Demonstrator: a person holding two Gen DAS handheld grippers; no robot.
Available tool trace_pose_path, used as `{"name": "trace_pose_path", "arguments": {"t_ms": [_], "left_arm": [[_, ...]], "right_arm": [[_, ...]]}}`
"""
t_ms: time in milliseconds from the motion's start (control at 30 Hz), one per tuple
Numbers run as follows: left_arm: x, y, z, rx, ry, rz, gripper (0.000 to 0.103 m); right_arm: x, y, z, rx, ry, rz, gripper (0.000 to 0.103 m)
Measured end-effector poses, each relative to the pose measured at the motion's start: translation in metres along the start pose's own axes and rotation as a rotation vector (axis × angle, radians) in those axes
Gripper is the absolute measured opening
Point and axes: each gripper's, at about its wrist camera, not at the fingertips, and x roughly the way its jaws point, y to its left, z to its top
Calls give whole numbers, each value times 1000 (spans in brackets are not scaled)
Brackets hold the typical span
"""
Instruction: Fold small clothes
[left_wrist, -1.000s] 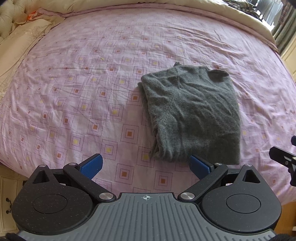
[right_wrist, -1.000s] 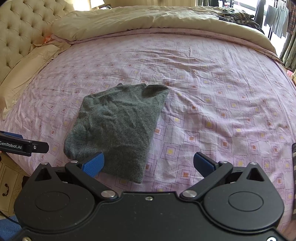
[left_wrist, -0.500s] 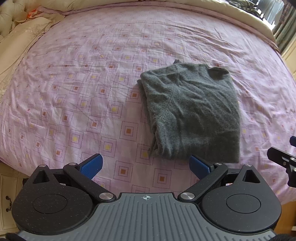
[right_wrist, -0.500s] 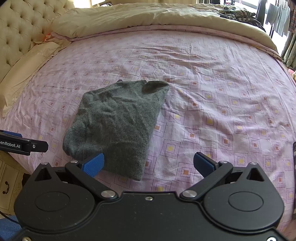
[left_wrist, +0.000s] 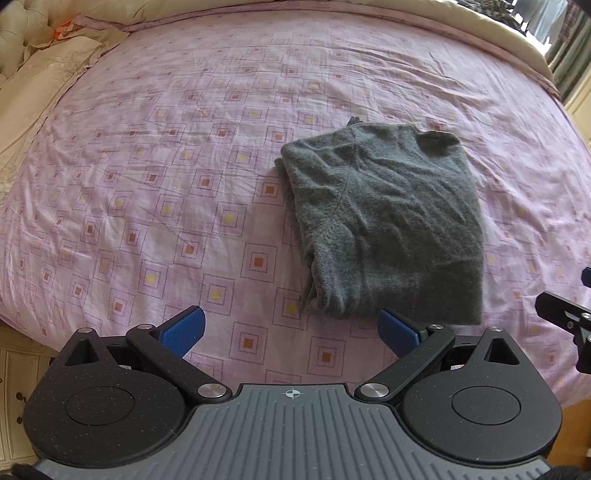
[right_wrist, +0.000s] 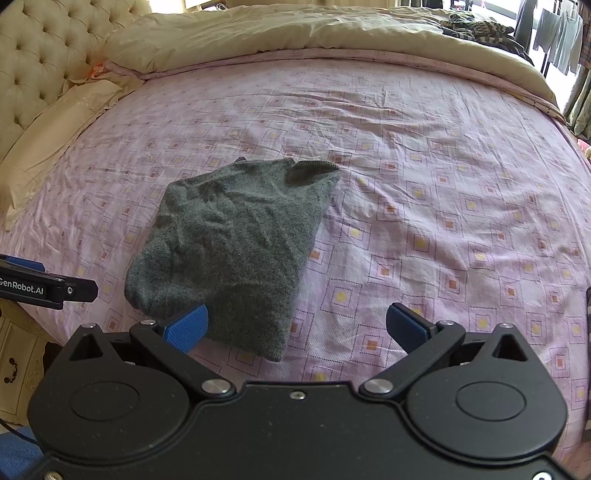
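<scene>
So the bed (left_wrist: 155, 192) fills nearly everything in both views, pink sheet with little squares, beige duvet (right_wrist: 280, 33) pushed to the far side and a tufted headboard (right_wrist: 40, 62) off to the left. Compared with a second ago, more of the sheet shows in front of both tools, so they've eased back a bit toward the near edge.

The grey sweater (left_wrist: 384, 229) sits in the same spot and same shape as before: a compact, several-layer rectangle on the near half of the bed, close to the edge, a bit rumpled on top, with a collar or cuff poking up at the far right corner. Nothing is touching it.

The left gripper (left_wrist: 291, 328) is spread wide and empty, hovering over bare sheet just left of the sweater's near end. The right gripper (right_wrist: 295, 325) is just as wide and empty; its left blue finger (right_wrist: 186, 326) overlaps the sweater's near edge in the picture, but I can't tell whether it touches.

My read: this fold looks finished, and the backing off is the let-go. Next piece, probably.
</scene>
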Motion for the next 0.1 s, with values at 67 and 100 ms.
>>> {"name": "trace_pose_path", "arguments": {"t_ms": [67, 100], "left_arm": [[1, 0, 0, -2, 2, -2, 101], [1, 0, 1, -1, 3, 0, 101]], "right_arm": [[0, 0, 0, 0, 0, 1, 102], [0, 0, 0, 0, 0, 0, 102]]}}
